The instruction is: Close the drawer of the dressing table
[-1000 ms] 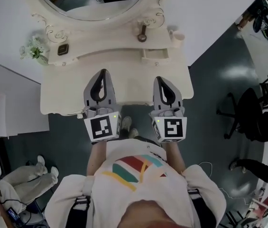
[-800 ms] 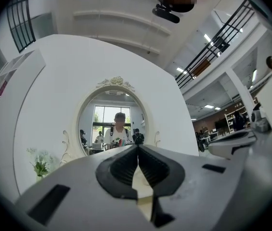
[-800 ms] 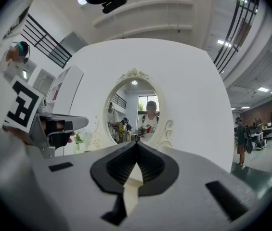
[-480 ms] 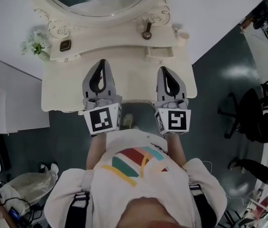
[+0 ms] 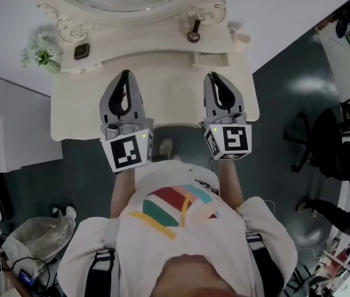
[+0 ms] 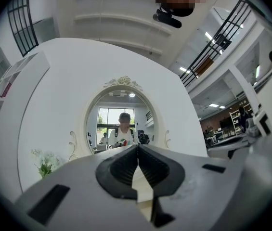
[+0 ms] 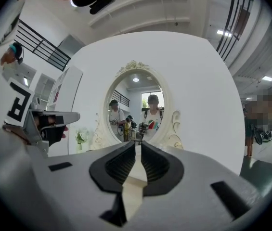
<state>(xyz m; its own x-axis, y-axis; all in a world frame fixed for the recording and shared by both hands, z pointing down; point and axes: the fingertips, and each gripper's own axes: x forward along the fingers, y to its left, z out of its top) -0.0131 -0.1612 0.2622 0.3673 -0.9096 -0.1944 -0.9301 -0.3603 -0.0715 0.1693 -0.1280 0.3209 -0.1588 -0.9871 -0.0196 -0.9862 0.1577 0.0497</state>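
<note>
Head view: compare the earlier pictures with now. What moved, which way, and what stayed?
Both the left gripper and the right gripper slid further over the dressing table, toward its back, the right one nearing the small drawer. Nothing was taken hold of. Both claws stay shut and empty; the small drawer still stands out, untouched.

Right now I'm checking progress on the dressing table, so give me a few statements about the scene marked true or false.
1. The small cream drawer on the cream dressing table stands pulled out. True.
2. The right gripper grips the drawer's front. False: its jaws are shut with nothing between them.
3. The left gripper is shut and empty. True.
4. The white flowers stand at the table's right end. False: they stand at its left end.
</note>
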